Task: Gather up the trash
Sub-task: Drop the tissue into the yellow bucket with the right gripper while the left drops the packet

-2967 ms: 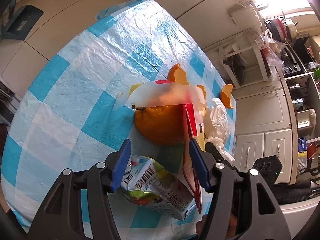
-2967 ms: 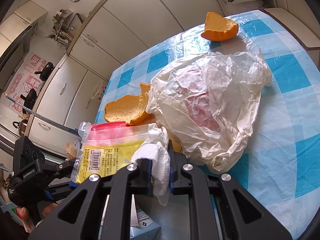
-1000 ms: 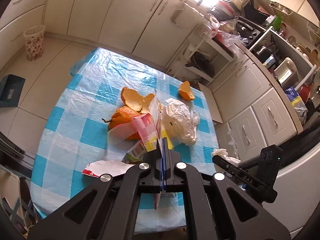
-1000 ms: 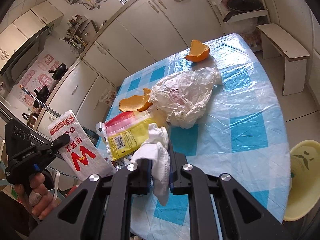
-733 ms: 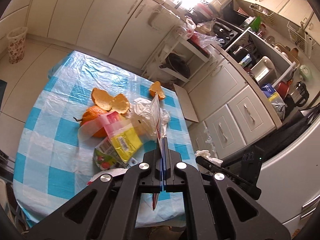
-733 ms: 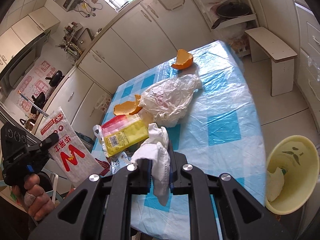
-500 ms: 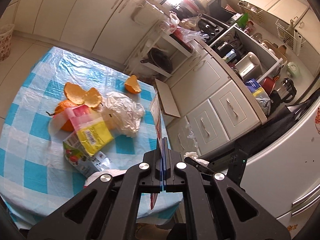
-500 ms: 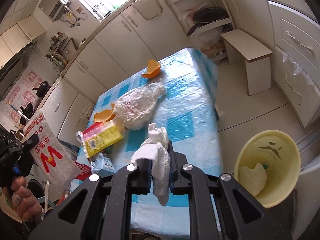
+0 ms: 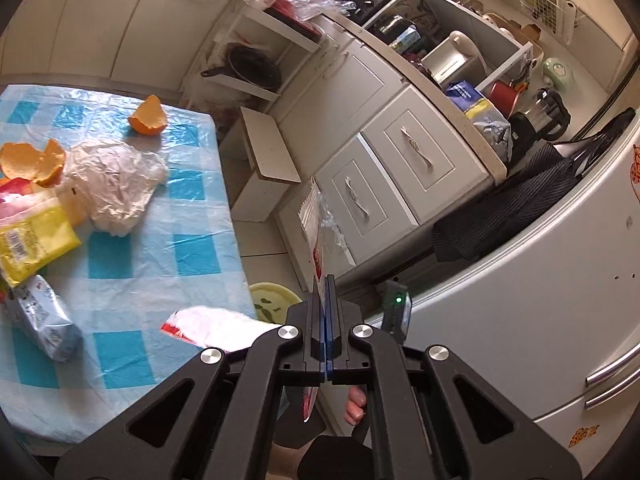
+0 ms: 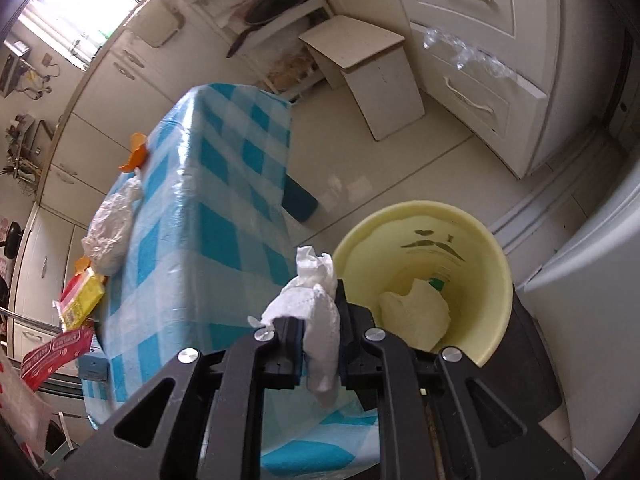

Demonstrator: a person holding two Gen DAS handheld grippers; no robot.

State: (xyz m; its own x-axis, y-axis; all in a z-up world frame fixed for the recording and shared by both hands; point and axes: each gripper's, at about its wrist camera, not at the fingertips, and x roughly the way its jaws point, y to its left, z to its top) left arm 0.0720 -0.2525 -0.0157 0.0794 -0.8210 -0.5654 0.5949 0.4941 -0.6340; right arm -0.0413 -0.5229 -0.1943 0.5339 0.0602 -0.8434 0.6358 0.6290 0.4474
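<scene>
Both grippers, left (image 9: 325, 320) and right (image 10: 320, 320), had black plastic arms with round silver screws (blue pads (image 9: 329, 312) on the left).

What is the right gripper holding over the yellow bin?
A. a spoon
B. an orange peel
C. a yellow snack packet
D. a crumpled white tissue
D: the right gripper is shut on a crumpled white tissue, just beside the rim of the yellow bin on the floor.

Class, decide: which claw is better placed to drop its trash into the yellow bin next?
Right. The right claw holds its crumpled tissue beside the yellow bin's open mouth; the left claw sees only the rim.
</scene>
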